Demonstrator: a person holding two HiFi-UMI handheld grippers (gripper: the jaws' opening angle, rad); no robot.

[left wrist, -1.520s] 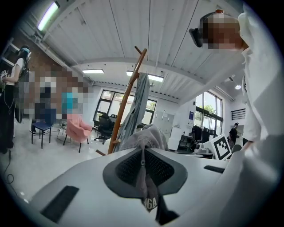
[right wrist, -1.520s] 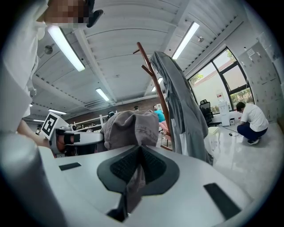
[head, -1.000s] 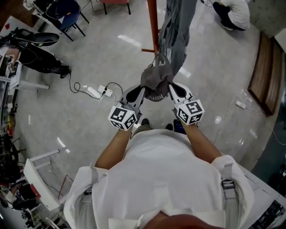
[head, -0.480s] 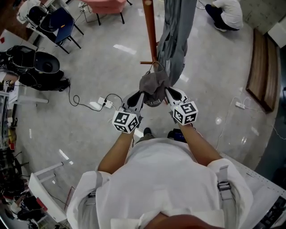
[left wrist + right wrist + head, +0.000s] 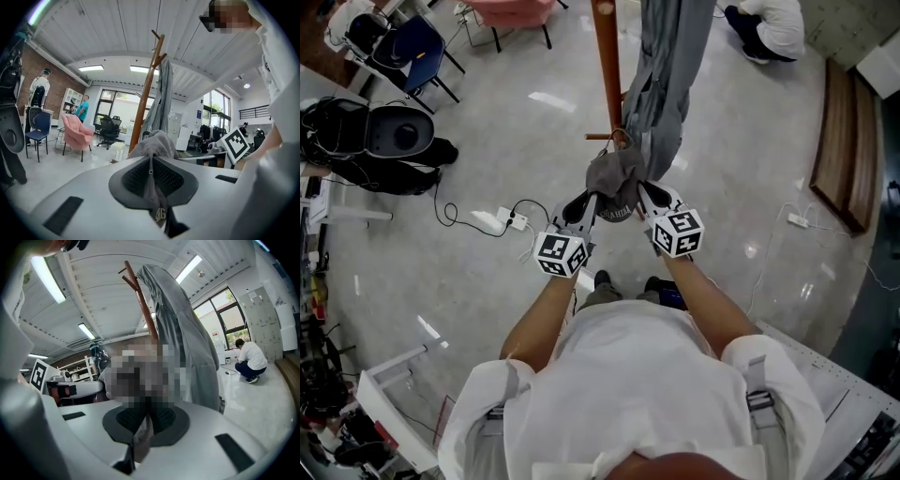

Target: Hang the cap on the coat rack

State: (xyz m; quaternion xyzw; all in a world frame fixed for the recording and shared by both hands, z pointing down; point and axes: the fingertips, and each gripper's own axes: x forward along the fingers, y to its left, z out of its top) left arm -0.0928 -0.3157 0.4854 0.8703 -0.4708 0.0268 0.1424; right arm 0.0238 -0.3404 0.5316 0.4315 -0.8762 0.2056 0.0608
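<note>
Looking down in the head view, the cap (image 5: 614, 176) is held out at 12 o'clock from the person's chest, up in the air and not yet hung. The left gripper (image 5: 584, 201) has its 8 o'clock edge and the right gripper (image 5: 643, 194) its 4 o'clock edge. Gripping both sides likely keeps the soft crown spread and level, so that its far edge can be offered to the rack (image 5: 607, 66). A short peg (image 5: 596, 137) juts toward 9 o'clock from the pole, and the cap's far rim lies just beside it. Whether anything has caught on the peg cannot be told from here. A coat (image 5: 670, 66) hangs on the pole's 3 o'clock side and meets the cap's 1 o'clock corner, which leaves the peg side as the free way in.

In the left gripper view, the jaws are clamped on a thin fold of grey cap cloth that runs between the mesh pads (image 5: 133, 178). The crown bulges past them at 12 o'clock. The pole rises behind it, with the coat at 1 o'clock. The grip is narrow, probably so that little cloth is bunched.

In the right gripper view, the jaws are likewise pinched on a strip of the cap, which trails toward 6 o'clock. A mosaic covers most of the crown beyond. The forked top of the rack stands at 11 o'clock, and the coat drapes from 12 down to 4 o'clock. The cap will have to pass close beside the coat.
</note>
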